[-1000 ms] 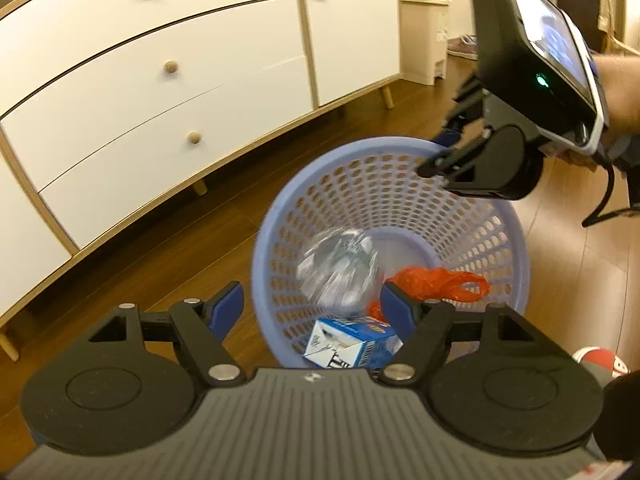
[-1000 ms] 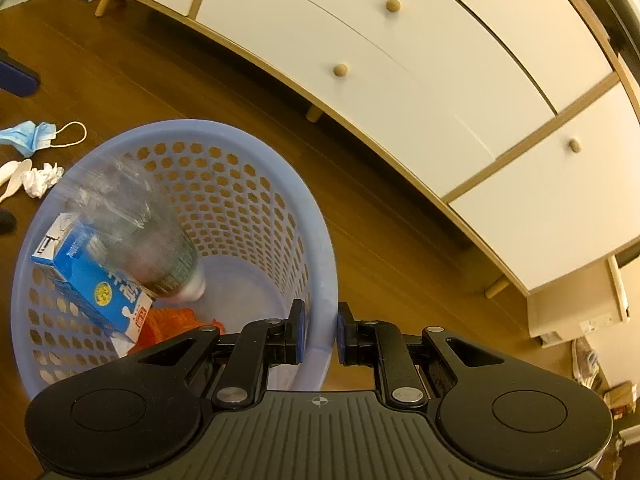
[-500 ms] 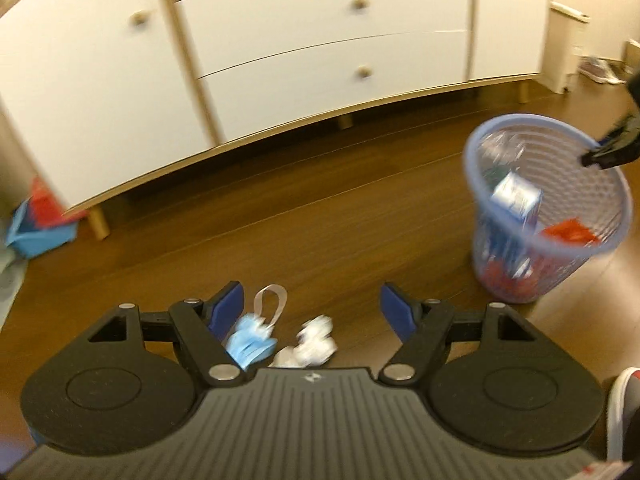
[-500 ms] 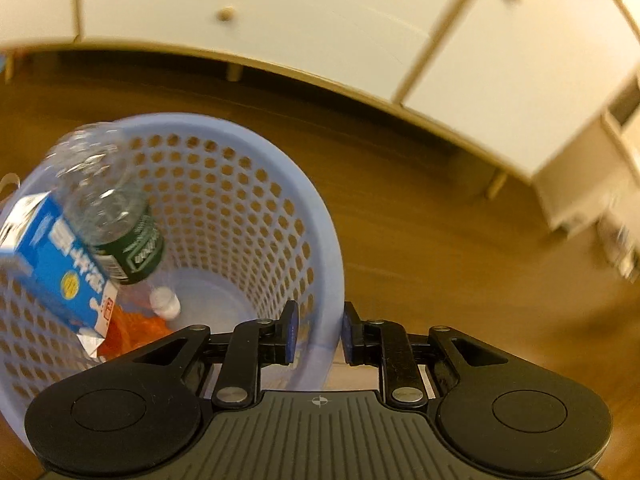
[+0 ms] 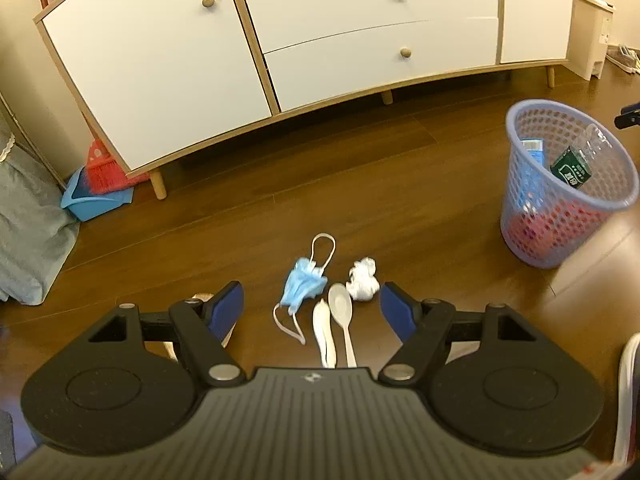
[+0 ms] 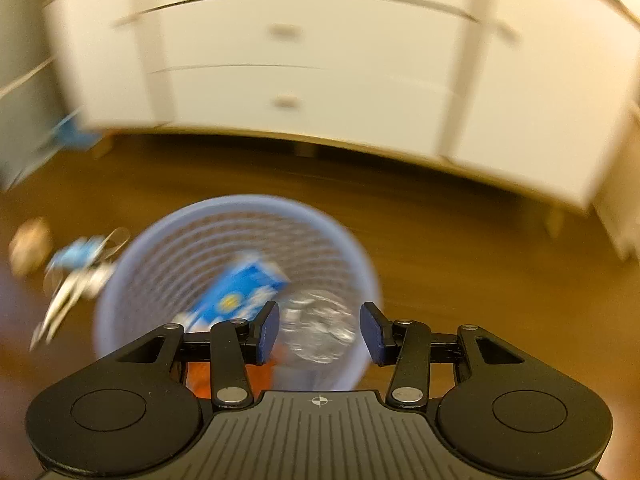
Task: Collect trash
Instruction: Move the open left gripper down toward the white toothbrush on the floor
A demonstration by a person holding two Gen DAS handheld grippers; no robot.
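Wood floor (image 5: pixel 400 200), mask (image 5: pixel 303 284) dead ahead of wide-open left gripper (image 5: pixel 312 306), lengthwise; empty right gripper (image 6: pixel 318 332) spread over basket (image 6: pixel 236 208).

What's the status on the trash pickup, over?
Left gripper open, empty, over mask, two spoons and tissue on floor. Right gripper open above basket; carton and bottle inside. Nothing blocking.
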